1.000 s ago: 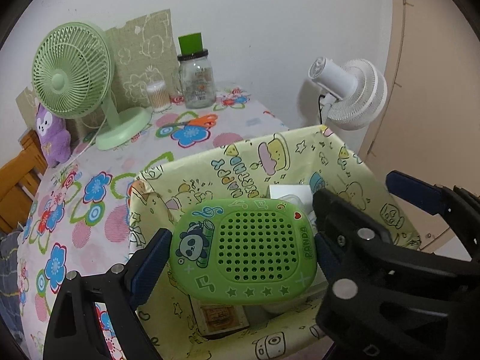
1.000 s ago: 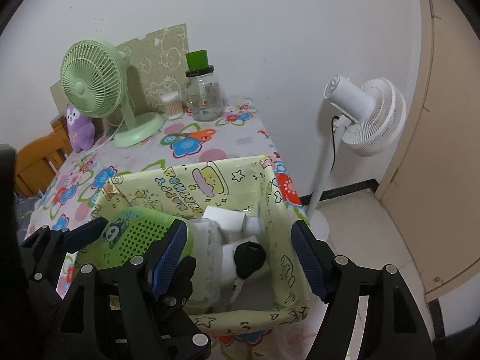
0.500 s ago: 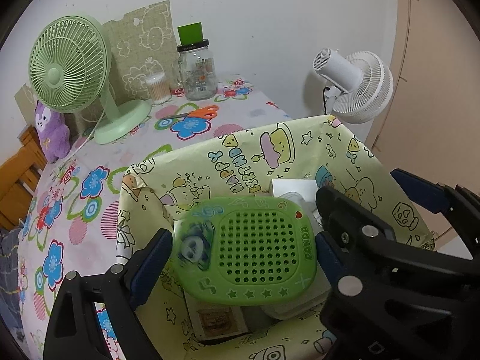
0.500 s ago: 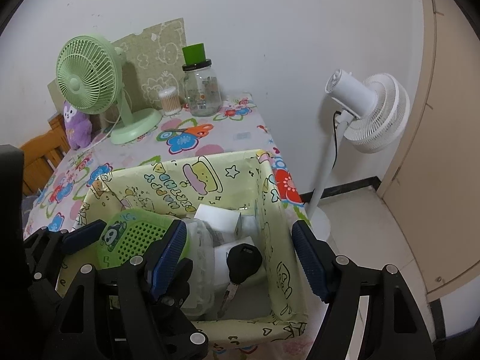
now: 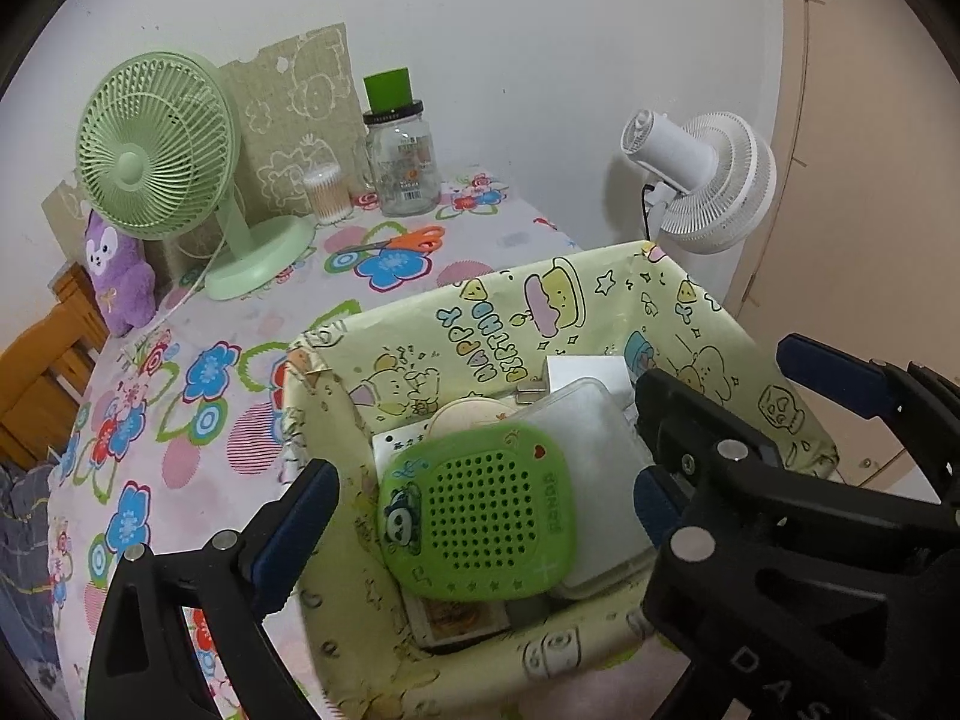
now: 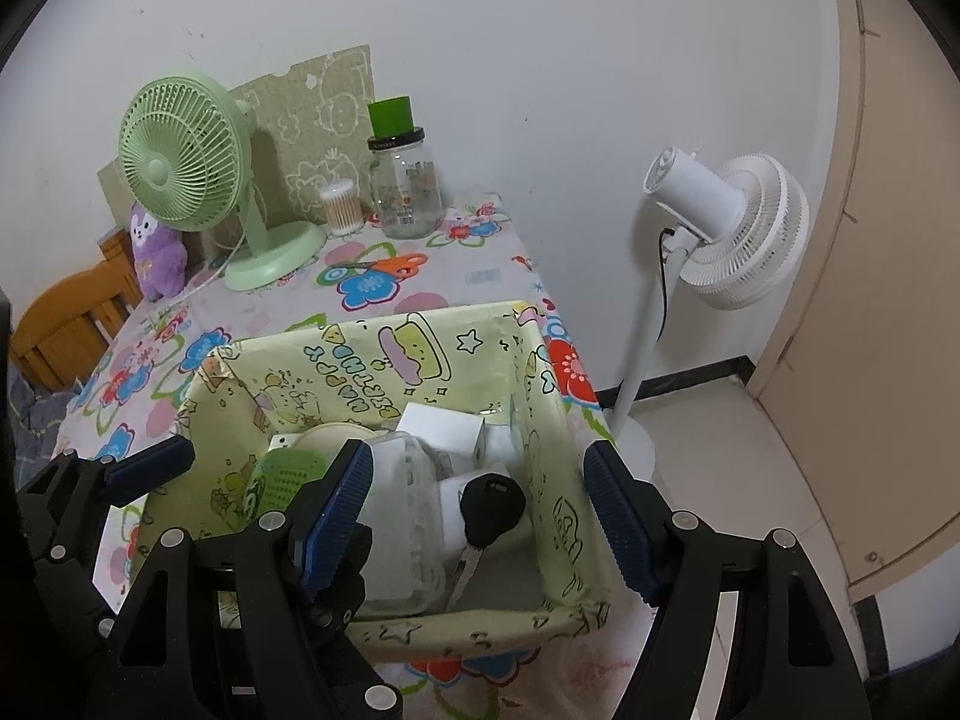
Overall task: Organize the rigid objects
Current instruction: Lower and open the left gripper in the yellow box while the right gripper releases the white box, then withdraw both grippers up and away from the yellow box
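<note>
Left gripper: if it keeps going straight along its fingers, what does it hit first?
Most likely the green panda case, lying in the yellow box on other items, between the fingers of the left gripper, whose jaws are opening and not touching it. Depth is unclear.
</note>
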Demonstrator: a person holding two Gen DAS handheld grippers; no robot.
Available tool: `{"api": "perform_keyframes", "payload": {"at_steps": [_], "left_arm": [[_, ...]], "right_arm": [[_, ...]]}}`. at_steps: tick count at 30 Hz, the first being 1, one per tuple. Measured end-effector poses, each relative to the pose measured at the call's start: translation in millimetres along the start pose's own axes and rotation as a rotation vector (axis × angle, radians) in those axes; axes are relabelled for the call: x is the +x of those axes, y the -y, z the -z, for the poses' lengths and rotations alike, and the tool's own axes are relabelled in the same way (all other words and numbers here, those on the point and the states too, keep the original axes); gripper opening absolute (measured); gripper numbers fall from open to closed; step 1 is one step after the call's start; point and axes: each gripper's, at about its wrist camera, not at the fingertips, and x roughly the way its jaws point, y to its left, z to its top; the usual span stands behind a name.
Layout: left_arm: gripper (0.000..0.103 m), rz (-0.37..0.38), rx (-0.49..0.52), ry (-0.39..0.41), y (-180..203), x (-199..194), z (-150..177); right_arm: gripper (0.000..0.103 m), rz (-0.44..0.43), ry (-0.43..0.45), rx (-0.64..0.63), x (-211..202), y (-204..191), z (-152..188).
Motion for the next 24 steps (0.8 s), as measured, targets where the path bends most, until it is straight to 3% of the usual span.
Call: {"api": "perform_keyframes", "payload": {"at_steps": [24], "left_arm": [[0.102,-0.035,-0.075,0.088,-64,-55,32]], "right_arm": [[0.081,-0.027,0.06,-0.04,-44,-62,11]]}}
